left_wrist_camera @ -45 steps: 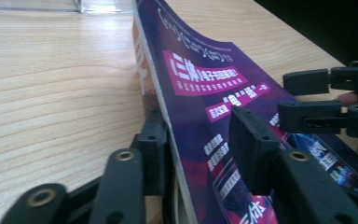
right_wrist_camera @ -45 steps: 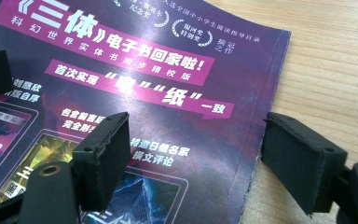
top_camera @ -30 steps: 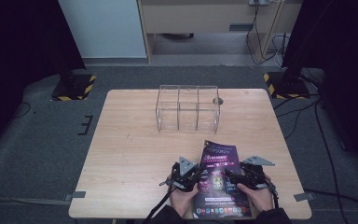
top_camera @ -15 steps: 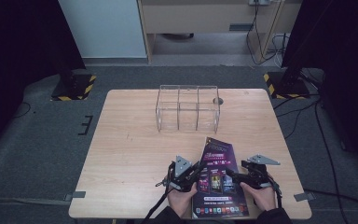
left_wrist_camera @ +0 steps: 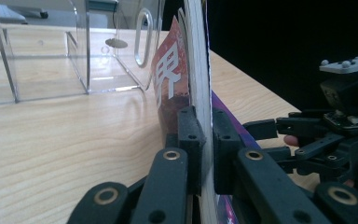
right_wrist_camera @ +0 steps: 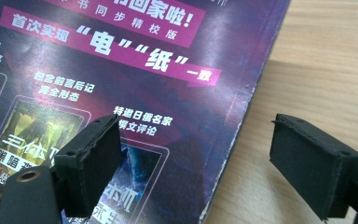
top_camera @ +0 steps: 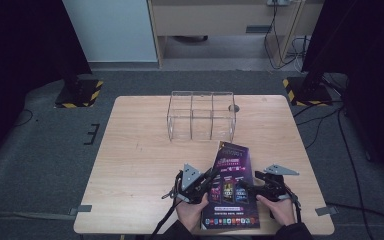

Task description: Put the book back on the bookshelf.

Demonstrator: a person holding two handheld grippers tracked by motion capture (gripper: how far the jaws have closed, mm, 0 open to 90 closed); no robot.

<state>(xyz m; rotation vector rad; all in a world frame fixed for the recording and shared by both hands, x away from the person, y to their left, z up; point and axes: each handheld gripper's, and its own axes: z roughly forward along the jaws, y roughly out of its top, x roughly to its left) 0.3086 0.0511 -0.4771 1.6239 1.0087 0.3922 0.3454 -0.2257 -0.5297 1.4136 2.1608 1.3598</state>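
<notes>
Magazine (top_camera: pixel 231 187): thin, glossy, dark purple cover with magenta banners, white Chinese lettering and small picture panels. Lies near the front edge of the surface (top_camera: pixel 140 170), long axis pointing away from the person, slightly angled. Left edge is lifted off the wood, clamped between the jaws of the left hand-held gripper (left_wrist_camera: pixel 206 154); page edges look white and gently curved. Right edge (right_wrist_camera: pixel 242 135) rests flat, slightly worn.
</notes>
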